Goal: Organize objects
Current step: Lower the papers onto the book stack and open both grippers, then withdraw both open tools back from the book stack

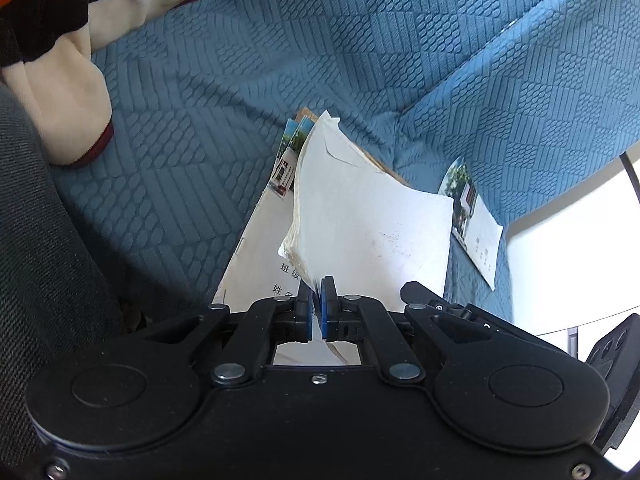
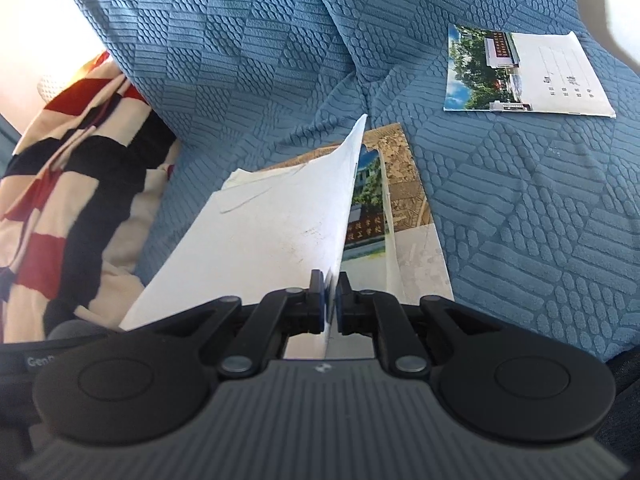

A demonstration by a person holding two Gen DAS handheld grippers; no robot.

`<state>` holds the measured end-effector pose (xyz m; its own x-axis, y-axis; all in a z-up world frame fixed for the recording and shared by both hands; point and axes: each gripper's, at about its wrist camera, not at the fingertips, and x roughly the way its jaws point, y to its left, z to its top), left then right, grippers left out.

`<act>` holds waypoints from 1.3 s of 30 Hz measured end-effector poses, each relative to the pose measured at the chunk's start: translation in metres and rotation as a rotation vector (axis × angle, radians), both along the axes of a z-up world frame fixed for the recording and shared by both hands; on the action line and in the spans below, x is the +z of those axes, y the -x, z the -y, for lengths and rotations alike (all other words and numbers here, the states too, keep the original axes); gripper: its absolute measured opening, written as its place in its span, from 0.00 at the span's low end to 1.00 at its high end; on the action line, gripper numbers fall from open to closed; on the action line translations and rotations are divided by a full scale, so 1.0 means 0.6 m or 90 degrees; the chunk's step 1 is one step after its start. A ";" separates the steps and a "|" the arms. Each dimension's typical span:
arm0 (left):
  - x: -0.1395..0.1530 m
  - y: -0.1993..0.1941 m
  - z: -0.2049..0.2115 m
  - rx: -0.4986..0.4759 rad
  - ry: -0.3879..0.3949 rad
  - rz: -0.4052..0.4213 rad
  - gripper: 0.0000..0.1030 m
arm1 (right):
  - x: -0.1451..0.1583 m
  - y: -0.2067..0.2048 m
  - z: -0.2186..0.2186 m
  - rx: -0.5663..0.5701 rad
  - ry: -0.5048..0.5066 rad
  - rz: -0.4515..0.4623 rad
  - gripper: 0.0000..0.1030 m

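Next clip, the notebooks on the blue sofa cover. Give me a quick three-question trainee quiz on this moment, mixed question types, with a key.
1. True or false: the left gripper is shut on the white notebook.
2. Multiple choice: the lone notebook with a photo cover lies
A) on the striped garment
B) flat on the blue cover, apart from the pile
C) between the right gripper's jaws
3. Fill in: the white notebook is held above a ____ of other notebooks.

Key: 1 true; 2 B; 3 pile

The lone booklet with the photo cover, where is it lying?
The lone booklet lies flat on the blue sofa cover, at the right wrist view's upper right, apart from the stack.
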<state>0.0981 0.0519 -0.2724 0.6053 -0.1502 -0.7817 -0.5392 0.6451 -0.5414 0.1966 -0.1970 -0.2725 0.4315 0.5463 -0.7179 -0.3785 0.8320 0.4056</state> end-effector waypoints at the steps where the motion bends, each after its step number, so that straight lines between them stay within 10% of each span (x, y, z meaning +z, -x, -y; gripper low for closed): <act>1: 0.000 -0.001 0.000 -0.002 -0.001 -0.001 0.03 | -0.002 -0.001 0.000 -0.002 0.002 -0.001 0.11; 10: -0.004 -0.008 0.000 -0.008 -0.002 -0.023 0.07 | -0.001 0.000 0.001 -0.004 0.004 0.003 0.14; 19: 0.016 -0.002 0.005 -0.030 -0.009 -0.026 0.50 | 0.024 0.004 0.007 0.003 0.028 0.008 0.48; 23: 0.036 0.009 0.011 -0.033 -0.031 -0.030 0.61 | 0.051 0.011 0.017 0.001 0.021 0.022 0.48; 39: 0.212 0.012 0.026 -0.102 -0.123 0.087 0.67 | 0.211 0.052 0.078 -0.035 -0.027 0.126 0.48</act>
